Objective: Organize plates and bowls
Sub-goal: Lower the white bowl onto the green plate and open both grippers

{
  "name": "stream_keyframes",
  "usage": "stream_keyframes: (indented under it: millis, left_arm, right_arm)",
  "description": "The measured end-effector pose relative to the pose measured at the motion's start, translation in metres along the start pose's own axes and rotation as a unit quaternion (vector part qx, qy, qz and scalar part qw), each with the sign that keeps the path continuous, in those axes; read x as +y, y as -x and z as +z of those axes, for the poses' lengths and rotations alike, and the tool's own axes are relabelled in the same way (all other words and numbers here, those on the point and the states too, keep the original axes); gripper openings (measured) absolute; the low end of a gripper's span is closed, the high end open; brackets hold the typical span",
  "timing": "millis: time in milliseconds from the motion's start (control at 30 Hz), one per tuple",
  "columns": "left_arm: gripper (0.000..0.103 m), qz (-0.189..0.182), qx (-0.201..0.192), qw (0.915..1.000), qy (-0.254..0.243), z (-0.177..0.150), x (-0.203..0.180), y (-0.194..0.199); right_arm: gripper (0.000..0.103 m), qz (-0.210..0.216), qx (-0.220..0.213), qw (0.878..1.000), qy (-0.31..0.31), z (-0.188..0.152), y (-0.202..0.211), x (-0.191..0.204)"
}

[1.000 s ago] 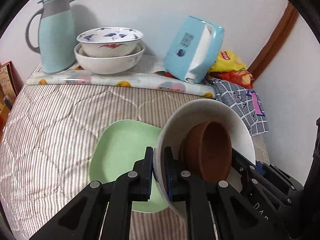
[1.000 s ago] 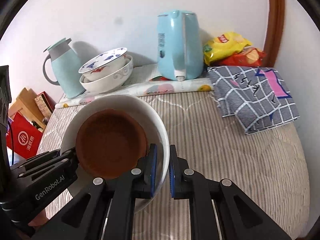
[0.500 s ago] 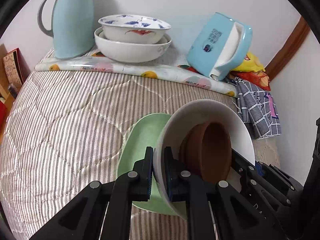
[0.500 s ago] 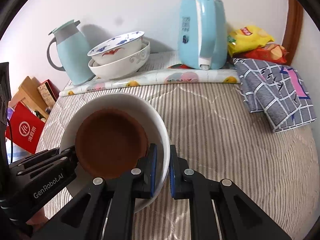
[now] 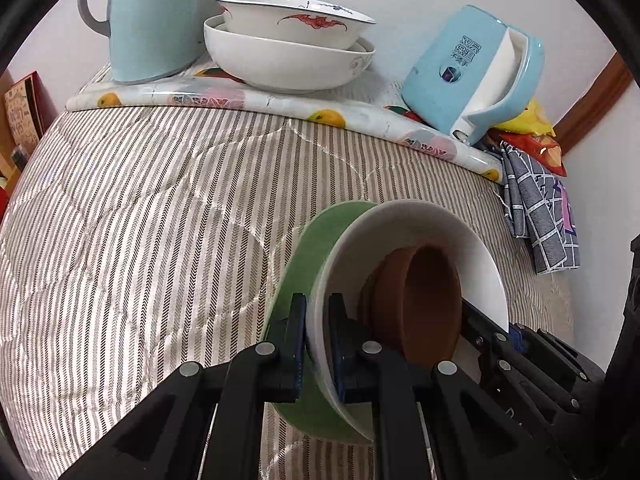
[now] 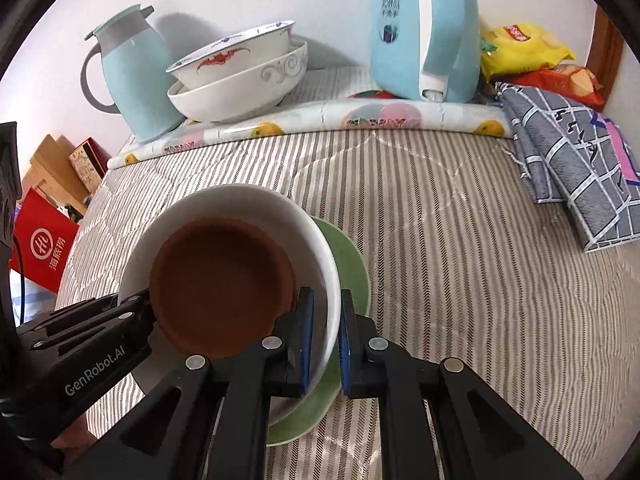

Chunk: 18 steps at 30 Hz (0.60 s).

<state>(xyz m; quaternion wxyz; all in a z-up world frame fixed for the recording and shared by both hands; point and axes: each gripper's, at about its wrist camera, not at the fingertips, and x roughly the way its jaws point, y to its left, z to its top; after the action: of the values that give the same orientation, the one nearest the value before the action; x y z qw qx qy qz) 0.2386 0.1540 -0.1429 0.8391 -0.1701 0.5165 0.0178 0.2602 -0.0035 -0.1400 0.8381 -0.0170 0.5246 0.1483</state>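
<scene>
Two handheld black grippers share one load above a bed covered in a brown-and-cream striped quilt (image 6: 460, 260). The left gripper (image 5: 318, 334) pinches one side of the rim of a round white ceramic bowl (image 5: 448, 232), its jaws pressed onto the wall from inside and outside. The right gripper (image 6: 323, 334) clamps the opposite rim the same way. Nested inside is a smaller brown bowl (image 6: 220, 284). Directly beneath lies a pale green plate (image 6: 352, 264) on the quilt; whether the white bowl already touches it cannot be told. The step appears to be setting the nested bowls down onto the plate. To do this well, keep both grips level, lower evenly over the plate's centre, and release only once the base sits flat, since the soft quilt may let the plate tip.
</scene>
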Motion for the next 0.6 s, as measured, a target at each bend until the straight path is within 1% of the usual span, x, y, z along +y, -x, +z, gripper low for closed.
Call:
stream_keyframes:
  millis: [233,400,500,600]
  left_arm:
    - [0.012,-0.010,0.001,0.9999,0.003,0.0024,0.0025,-0.0020]
    - [0.014,-0.011,0.006,0.9999,-0.002,0.0026,0.0032,-0.0026]
    - [0.015,-0.012,0.008,0.9999,-0.001,0.0016,0.0038,-0.0027]
    - [0.015,-0.009,0.012,0.9999,-0.007,-0.0006,0.0019,-0.0020]
  right_arm:
    - [0.012,0.001,0.001,1.000,0.006,0.0014,-0.0003,0.0009]
    - [0.014,-0.024,-0.001,0.999,0.025,0.0012,0.0008,0.0068]
    - [0.015,-0.024,0.001,0.999,0.024,0.0009,0.0010,0.0055]
    - [0.019,-0.019,0.004,1.000,0.019,0.0002,0.0018,0.0028]
